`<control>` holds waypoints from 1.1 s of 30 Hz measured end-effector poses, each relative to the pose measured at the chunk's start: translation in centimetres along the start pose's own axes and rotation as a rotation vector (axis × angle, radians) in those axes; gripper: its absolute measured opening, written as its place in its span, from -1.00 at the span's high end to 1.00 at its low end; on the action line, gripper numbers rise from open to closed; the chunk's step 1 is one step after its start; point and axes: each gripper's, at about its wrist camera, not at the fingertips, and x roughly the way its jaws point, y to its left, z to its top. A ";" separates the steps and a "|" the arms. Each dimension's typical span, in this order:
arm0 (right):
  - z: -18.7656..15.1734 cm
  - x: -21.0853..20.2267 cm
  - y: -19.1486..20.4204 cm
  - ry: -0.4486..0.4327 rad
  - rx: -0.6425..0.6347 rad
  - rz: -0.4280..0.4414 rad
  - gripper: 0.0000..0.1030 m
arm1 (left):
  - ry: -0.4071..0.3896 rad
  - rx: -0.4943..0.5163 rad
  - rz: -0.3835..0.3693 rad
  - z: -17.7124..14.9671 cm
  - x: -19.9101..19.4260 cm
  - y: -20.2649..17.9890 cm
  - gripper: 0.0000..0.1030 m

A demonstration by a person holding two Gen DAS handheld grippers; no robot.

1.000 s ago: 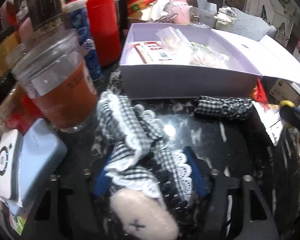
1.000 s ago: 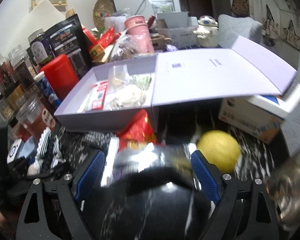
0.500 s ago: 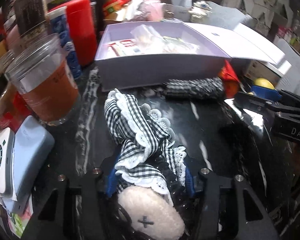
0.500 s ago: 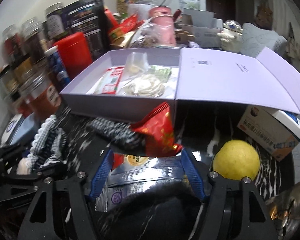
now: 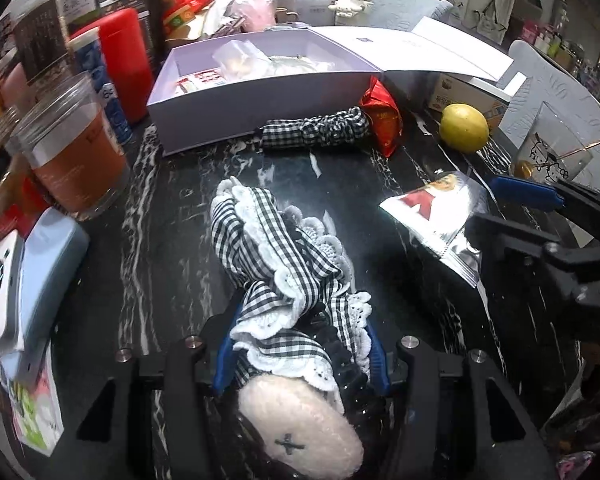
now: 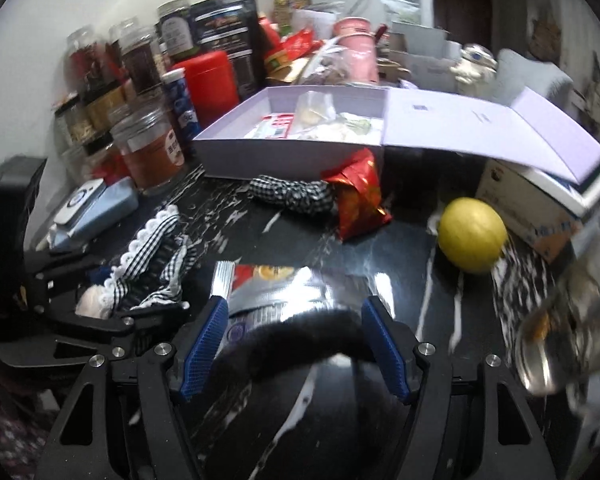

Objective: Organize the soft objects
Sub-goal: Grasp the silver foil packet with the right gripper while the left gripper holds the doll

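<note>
Left hand-held gripper (image 5: pixel 300 344) is clamped on the gingham lace hair bow (image 5: pixel 276 264), above the surface (image 5: pixel 172 240). Right hand-held gripper (image 6: pixel 296 340) grips a foil sachet (image 6: pixel 284 288). Next, likely the lavender box (image 5: pixel 256 112).

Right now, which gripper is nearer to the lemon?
Right. The right gripper sits over the silver packet, with the lemon just ahead to its right. The left gripper, shut on the checked cloth, is farther away across the table.
</note>
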 end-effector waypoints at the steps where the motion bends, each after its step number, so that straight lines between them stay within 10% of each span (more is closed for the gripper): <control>1: -0.1 -0.3 -0.1 0.000 0.016 0.004 -0.36 | -0.002 -0.009 0.007 -0.2 -0.2 0.1 0.00; 19: -1.1 1.3 -4.5 0.074 0.410 0.090 -0.67 | -0.042 -0.042 0.071 -0.3 0.0 2.0 0.00; 33: 2.1 4.5 -2.1 0.115 0.341 0.040 -0.73 | -0.057 -0.107 0.066 -0.2 0.1 3.9 0.00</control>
